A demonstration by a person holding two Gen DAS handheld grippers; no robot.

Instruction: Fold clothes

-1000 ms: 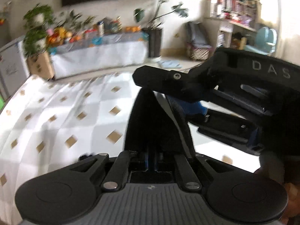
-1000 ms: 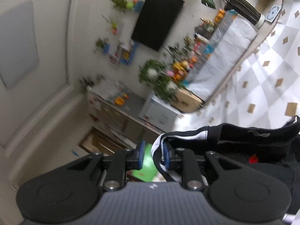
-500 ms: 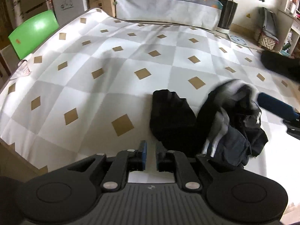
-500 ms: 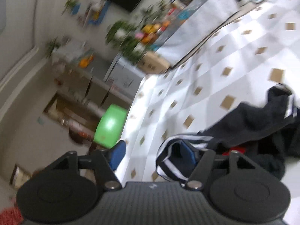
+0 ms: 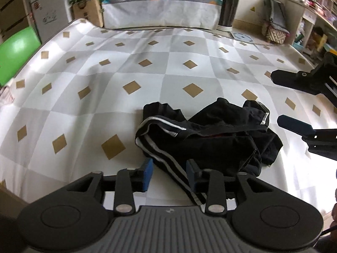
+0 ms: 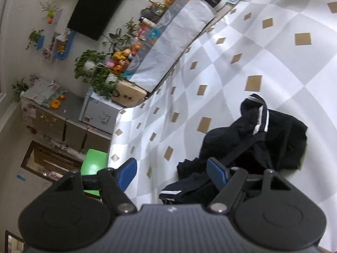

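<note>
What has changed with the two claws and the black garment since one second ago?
Both claws let go: the left claw and right claw have just been opening, and the crumpled black garment with white stripes dropped onto the white checked tablecloth. The cloth stayed as it was.

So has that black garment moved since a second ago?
Yes. The black garment was hanging up in the grippers; now it lies crumpled on the checked tablecloth, with both grippers' jaws just opened and off it.
</note>
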